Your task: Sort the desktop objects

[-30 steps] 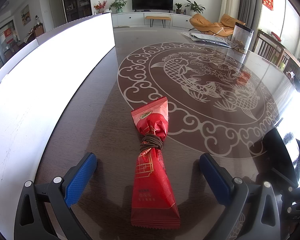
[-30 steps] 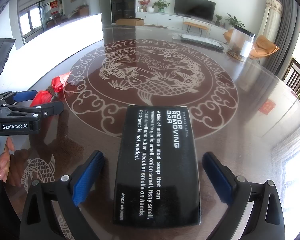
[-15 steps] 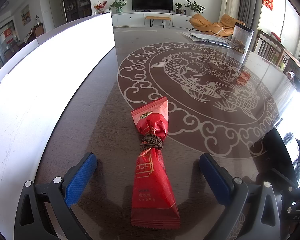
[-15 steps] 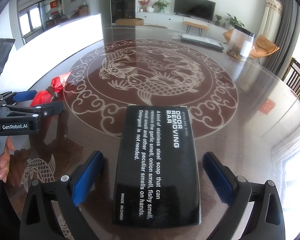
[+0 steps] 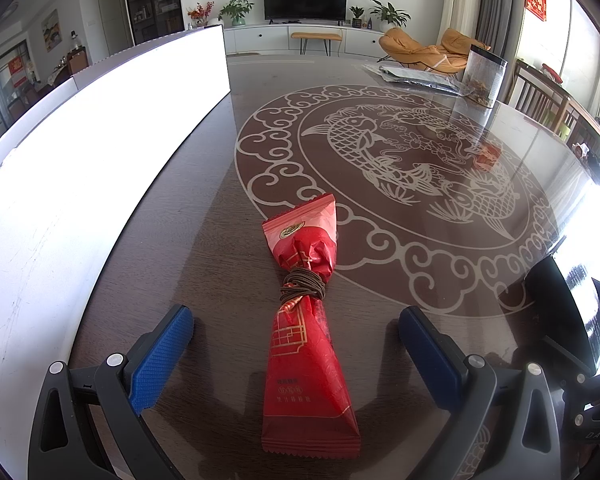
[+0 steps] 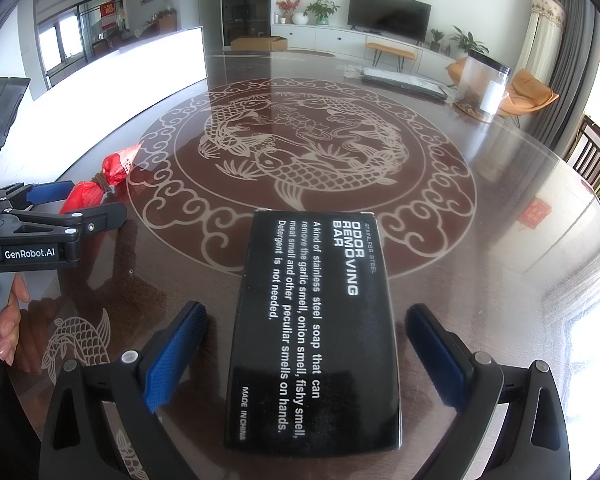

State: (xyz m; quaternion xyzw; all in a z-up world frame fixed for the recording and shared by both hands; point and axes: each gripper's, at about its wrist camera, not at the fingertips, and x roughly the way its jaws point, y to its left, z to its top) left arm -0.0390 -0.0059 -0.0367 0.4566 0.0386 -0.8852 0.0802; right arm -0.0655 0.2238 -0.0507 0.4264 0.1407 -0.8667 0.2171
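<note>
- Left gripper point(image 5: 296, 344): jaws spread wide, low over the table point(image 5: 188, 240), touching nothing.
- Red packet point(image 5: 306, 336), cord-tied at its waist, lies between the 2 fingers.
- Right gripper point(image 6: 306, 344): jaws likewise wide.
- Black box point(image 6: 314, 332) lies flat between them, untouched.

1. Bright daylight enters from the right and blows out the windows.
2. The tall white panel point(image 5: 80, 152) on the left is overexposed.
3. The glossy dark round table with its pale fish pattern point(image 6: 480, 264) carries glare and reflections.
4. Fisheye bending and dark vignetting mark the edges; the centres are sharp.
</note>
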